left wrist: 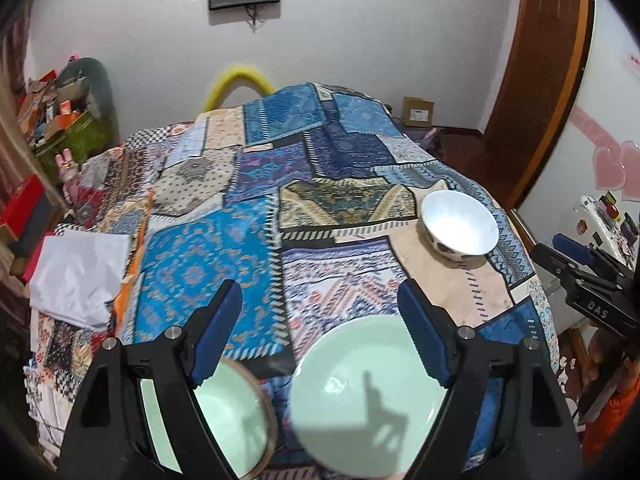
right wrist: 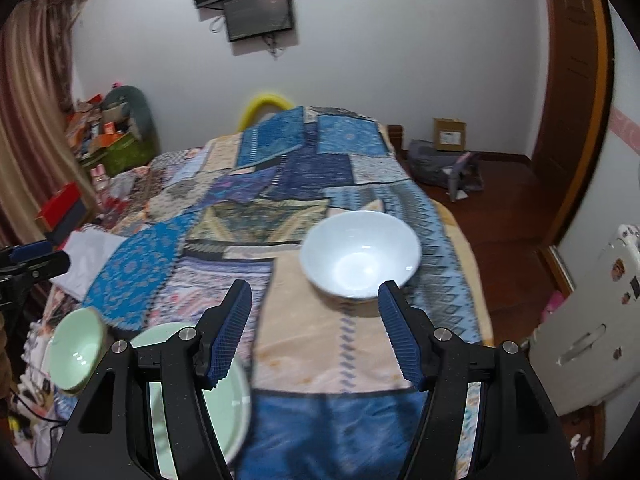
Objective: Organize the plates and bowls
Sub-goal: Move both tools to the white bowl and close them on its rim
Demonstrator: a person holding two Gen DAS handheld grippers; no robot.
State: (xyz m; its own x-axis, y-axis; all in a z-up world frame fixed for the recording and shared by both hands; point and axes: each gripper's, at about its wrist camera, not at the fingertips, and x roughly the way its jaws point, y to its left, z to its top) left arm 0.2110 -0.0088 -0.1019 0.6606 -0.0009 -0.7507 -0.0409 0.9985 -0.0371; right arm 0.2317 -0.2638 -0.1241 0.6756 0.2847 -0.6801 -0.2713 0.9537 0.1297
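A patchwork-covered table [left wrist: 224, 256] carries the dishes. In the left wrist view, a pale green plate [left wrist: 368, 396] lies near the front edge, under and between the fingers of my left gripper [left wrist: 320, 296], which is open and holds nothing. A pale green bowl [left wrist: 232, 412] with a brown rim sits to the plate's left. A white bowl [left wrist: 460, 224] stands upright at the right. In the right wrist view, my right gripper [right wrist: 315, 292] is open and empty, just short of the white bowl [right wrist: 360, 256]. The green bowl [right wrist: 78, 352] and green plate [right wrist: 230, 400] lie at lower left.
A white folded sheet [left wrist: 80, 276] lies at the table's left side. A white appliance with stickers [right wrist: 592, 320] stands close beyond the right edge. Boxes and clutter [right wrist: 108, 132] fill the far left corner. A cardboard box [right wrist: 450, 134] sits on the wooden floor.
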